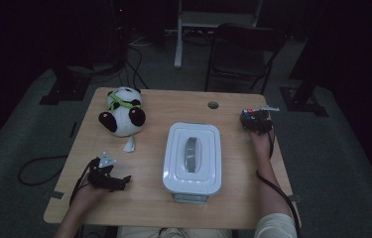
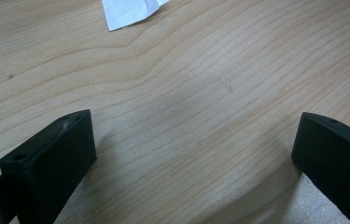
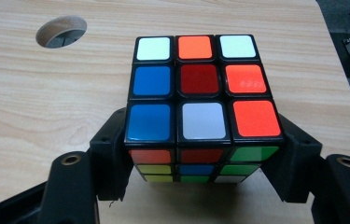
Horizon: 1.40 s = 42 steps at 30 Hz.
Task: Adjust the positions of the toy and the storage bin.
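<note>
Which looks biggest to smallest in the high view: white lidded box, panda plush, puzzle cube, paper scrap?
1. white lidded box
2. panda plush
3. puzzle cube, held in the right gripper
4. paper scrap

A box (image 1: 192, 157) sat in the middle of the table (image 1: 233, 208). A toy panda (image 1: 122, 111) lay at upper left. A cube (image 1: 254, 119) was at upper right.

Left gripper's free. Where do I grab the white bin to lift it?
Take the grey handle centred on the white bin's lid, coming straight down. It runs front to back, so put one jaw on each long side. The open left gripper probably can't span the wide body.
</note>
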Available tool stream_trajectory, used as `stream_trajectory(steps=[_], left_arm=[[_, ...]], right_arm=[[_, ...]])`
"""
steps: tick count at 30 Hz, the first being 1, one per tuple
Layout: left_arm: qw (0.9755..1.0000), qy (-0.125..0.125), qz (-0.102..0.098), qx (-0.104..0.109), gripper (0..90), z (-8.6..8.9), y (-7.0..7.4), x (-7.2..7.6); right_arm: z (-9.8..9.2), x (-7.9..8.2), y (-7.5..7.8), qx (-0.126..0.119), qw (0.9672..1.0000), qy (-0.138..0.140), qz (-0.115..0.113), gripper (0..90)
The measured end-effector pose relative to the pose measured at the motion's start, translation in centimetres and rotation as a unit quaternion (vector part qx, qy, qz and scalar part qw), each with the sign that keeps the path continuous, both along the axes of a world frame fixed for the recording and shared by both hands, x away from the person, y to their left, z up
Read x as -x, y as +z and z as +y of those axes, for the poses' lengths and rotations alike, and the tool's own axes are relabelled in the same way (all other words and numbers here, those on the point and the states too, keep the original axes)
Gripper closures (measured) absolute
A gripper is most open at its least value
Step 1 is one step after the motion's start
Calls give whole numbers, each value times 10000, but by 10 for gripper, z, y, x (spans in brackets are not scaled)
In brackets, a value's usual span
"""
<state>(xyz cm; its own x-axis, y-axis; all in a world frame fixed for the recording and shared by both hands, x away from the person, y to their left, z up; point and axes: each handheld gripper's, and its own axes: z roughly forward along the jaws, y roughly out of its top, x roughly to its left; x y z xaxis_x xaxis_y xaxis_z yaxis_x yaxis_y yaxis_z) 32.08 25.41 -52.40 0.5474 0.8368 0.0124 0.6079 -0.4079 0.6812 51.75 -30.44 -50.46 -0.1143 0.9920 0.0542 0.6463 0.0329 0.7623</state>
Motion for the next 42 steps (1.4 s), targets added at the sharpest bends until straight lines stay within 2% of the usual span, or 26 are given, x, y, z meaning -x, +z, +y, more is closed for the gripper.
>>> stream_trajectory(steps=[2,4,6,10,12,17,19,22,29,30,32,36,42], left_arm=[[10000,-1,-1,1,3,0,0,0],[10000,11,-3,4,3,0,0,0],[10000,14,-3,4,3,0,0,0],[10000,18,-4,6,3,0,0,0],[10000,18,-3,5,3,0,0,0],[10000,18,-4,5,3,0,0,0],[10000,19,-5,6,3,0,0,0],[10000,20,-4,5,3,0,0,0],[10000,17,-9,1,4,0,0,0],[10000,17,-9,1,3,0,0,0],[10000,19,-3,1,3,0,0,0],[10000,16,-3,-1,4,0,0,0],[10000,22,-3,0,4,0,0,0]], right_arm=[[-1,8,2,-36,10000,34,21,337],[-1,15,4,32,10000,38,-8,337],[-4,23,7,-78,9999,48,-60,337],[-6,40,11,-82,9999,82,-123,337],[-6,50,13,20,9999,100,-125,337],[-7,77,17,68,9997,140,-192,337],[-8,87,17,43,9997,176,-138,337],[-7,105,18,106,9996,181,-170,337],[-9,142,17,46,9997,147,-166,337],[-9,142,17,46,9997,147,-166,337],[-10,156,17,75,9998,94,-169,337],[-13,174,15,130,9998,72,-123,337],[-14,195,11,194,9998,40,26,337]])
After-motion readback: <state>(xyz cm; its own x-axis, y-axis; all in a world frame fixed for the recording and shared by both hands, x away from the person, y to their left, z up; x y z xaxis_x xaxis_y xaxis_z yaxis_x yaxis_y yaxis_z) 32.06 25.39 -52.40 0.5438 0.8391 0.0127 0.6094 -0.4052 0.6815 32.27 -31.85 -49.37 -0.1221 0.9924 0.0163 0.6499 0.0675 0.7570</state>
